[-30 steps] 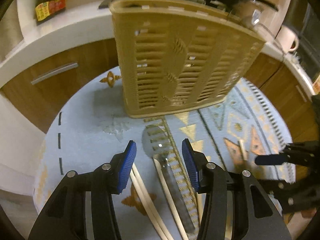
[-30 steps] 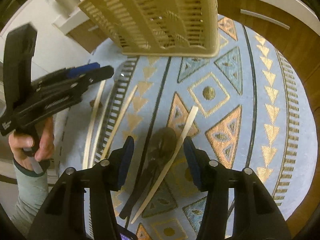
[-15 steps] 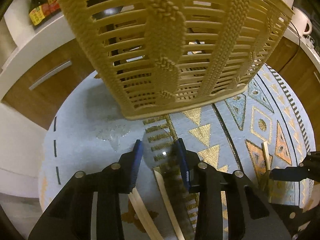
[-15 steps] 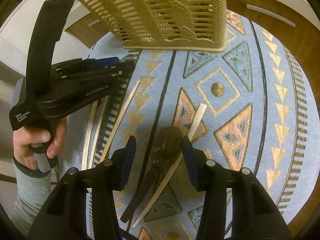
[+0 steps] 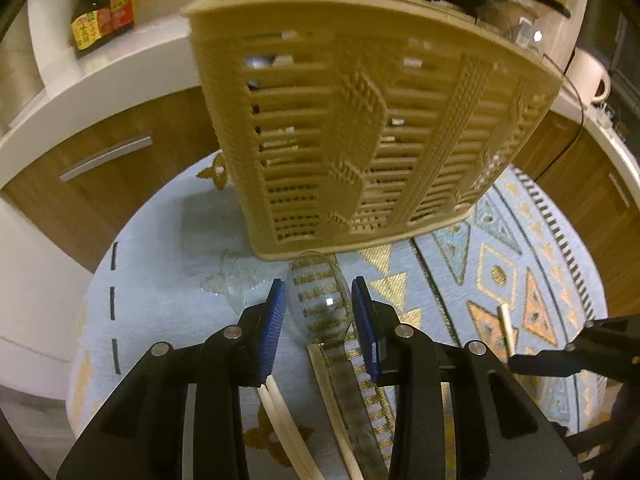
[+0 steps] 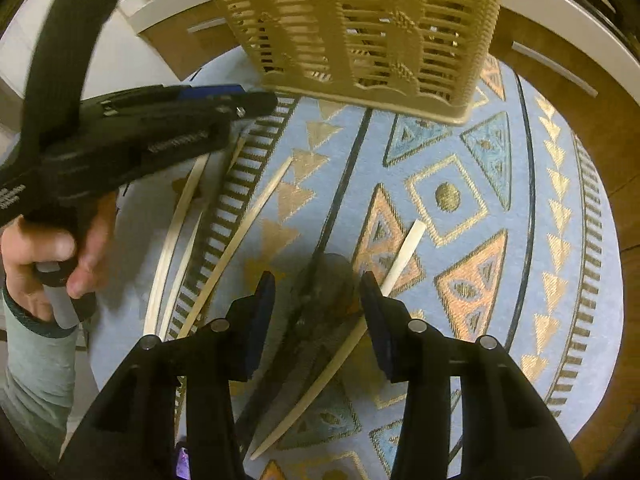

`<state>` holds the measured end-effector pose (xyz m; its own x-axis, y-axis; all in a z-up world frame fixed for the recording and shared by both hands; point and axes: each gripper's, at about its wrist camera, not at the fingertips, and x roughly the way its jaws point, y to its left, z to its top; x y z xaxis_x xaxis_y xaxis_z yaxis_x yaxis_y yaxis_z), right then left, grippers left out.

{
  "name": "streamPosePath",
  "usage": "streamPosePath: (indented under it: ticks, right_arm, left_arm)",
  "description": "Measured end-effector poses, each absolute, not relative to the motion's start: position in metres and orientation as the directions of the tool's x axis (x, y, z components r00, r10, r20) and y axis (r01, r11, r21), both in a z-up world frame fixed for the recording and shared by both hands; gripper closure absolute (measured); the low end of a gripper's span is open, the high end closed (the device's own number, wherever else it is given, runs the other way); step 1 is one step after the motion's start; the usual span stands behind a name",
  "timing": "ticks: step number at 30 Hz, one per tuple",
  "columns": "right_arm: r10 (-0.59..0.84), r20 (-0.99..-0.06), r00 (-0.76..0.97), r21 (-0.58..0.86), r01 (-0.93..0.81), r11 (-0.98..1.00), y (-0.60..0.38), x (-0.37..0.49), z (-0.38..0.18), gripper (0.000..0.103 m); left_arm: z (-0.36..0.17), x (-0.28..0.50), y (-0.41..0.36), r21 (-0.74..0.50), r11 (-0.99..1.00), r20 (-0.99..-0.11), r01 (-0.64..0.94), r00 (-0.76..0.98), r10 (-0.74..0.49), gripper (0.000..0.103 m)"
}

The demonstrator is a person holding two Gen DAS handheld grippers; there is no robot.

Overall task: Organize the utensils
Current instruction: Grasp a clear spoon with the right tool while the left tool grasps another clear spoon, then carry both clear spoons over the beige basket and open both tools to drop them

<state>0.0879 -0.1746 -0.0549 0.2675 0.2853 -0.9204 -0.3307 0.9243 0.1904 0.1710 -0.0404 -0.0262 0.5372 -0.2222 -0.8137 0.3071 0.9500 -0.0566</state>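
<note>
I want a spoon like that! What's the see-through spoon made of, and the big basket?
The spoon looks like clear plastic or glass: the rug's stripes show through it and it glints. The basket seems to be matte beige moulded plastic, shaped to imitate weaving.

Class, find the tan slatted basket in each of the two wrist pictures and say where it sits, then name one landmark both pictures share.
Left wrist view: the basket fills the upper middle, its base just above the clear spoon.
Right wrist view: the basket sits at the top centre, cut off by the edge.
Shared landmark: the blue patterned mat beneath it.
</note>
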Motion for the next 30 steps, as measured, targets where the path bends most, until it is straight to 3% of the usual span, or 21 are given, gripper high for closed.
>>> streamPosePath:
  ticks: [10, 13, 19, 24, 30]
  right_arm:
    - [0.168, -0.943, 0.287, 0.064, -0.339, 0.939, -0.148, 0.082, -0.068, 0.062]
    - [0.108, -0.935, 0.337, -0.024, -0.366, 0.930, -0.133, 0.078, -0.069, 0.072]
    - [0.179, -0.911, 0.371, 0.023, -0.387, 0.922, -0.128, 0.071, -0.066, 0.074]
    - [0.277, -0.840, 0.466, 0.076, -0.405, 0.911, -0.150, 0.063, -0.036, 0.074]
    - [0.354, -0.683, 0.638, 0.091, -0.407, 0.909, -0.186, 0.058, 0.033, 0.074]
  left_arm:
    - [0.000, 0.145, -0.031, -0.095, 0.937, -0.748, 0.337, 0.597, -0.290, 0.071]
    - [0.008, 0.135, -0.030, -0.096, 0.932, -0.723, 0.350, 0.618, -0.307, 0.071]
    - [0.020, 0.122, -0.028, -0.115, 0.922, -0.675, 0.370, 0.651, -0.346, 0.071]
    - [0.040, 0.110, -0.030, -0.120, 0.910, -0.611, 0.398, 0.692, -0.383, 0.071]
    - [0.081, 0.093, -0.026, -0.107, 0.909, -0.501, 0.403, 0.767, -0.399, 0.071]
